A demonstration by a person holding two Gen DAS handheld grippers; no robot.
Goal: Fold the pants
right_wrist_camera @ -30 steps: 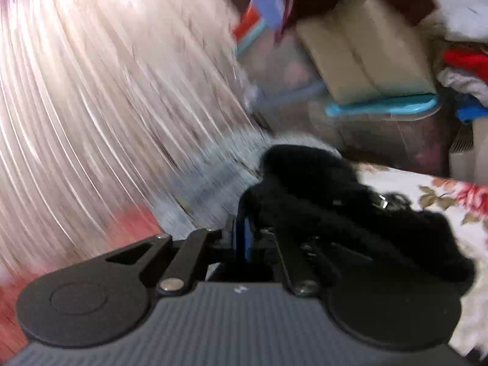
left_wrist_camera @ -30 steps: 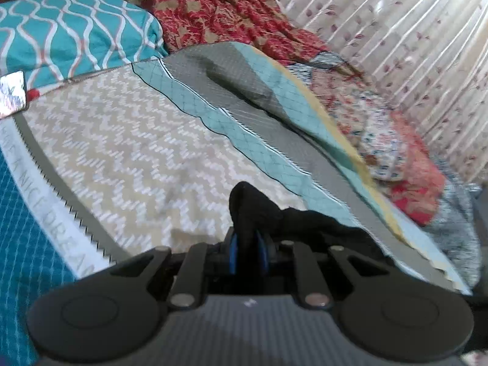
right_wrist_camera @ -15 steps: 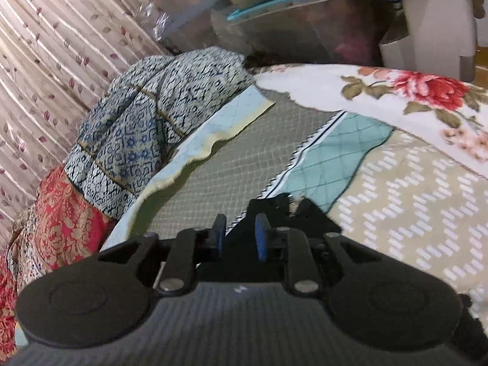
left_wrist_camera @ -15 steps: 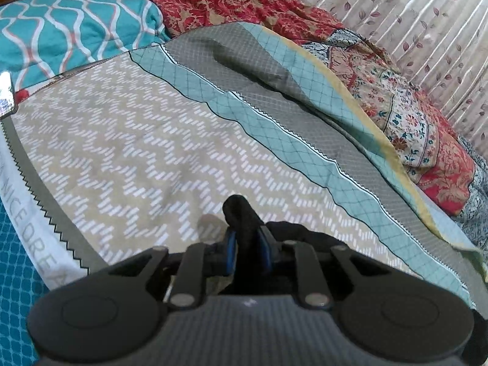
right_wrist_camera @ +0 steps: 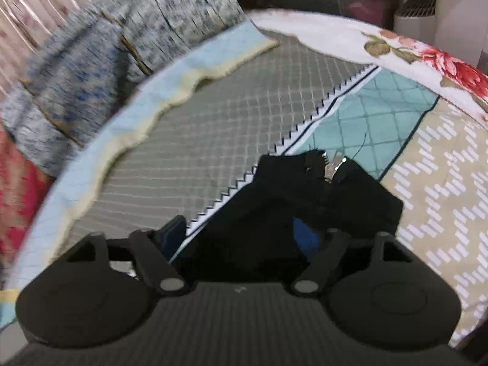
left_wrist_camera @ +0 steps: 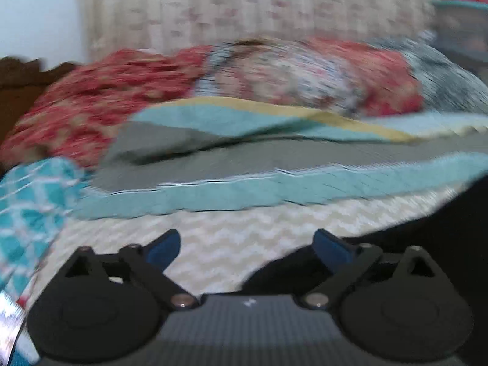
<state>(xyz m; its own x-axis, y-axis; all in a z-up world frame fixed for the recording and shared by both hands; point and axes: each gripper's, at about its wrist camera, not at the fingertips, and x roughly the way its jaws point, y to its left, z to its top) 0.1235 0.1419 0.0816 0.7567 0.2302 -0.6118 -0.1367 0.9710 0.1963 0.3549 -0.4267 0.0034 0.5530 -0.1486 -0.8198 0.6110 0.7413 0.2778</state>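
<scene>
The black pants point(right_wrist_camera: 305, 189) lie bunched on the patterned bedspread point(right_wrist_camera: 213, 128), with a metal clasp point(right_wrist_camera: 334, 164) showing at their far end. My right gripper point(right_wrist_camera: 241, 235) hovers just over them. Its jaws are opening, and the black cloth sits loosely between the blue pads point(right_wrist_camera: 174, 235). In the blurred left wrist view, my left gripper point(left_wrist_camera: 247, 247) has its jaws opening wide, with only the chevron bedspread point(left_wrist_camera: 231, 231) between the fingertips. The pants point(left_wrist_camera: 433, 244) spread at the lower right, running under the right finger point(left_wrist_camera: 331, 248).
Red floral cloth point(left_wrist_camera: 100, 91) and a flowered quilt point(left_wrist_camera: 305, 73) are heaped along the curtain point(left_wrist_camera: 244, 9). A teal pillow point(left_wrist_camera: 27, 210) lies at left. A blue-patterned cloth point(right_wrist_camera: 100, 48), a white rose-print sheet point(right_wrist_camera: 396, 52) and white containers point(right_wrist_camera: 451, 12) border the bed.
Both grippers were shut on the black pants and have let go, jaws now apart. The left view rolled and swung toward the curtain. The right gripper dropped down onto the bed.
</scene>
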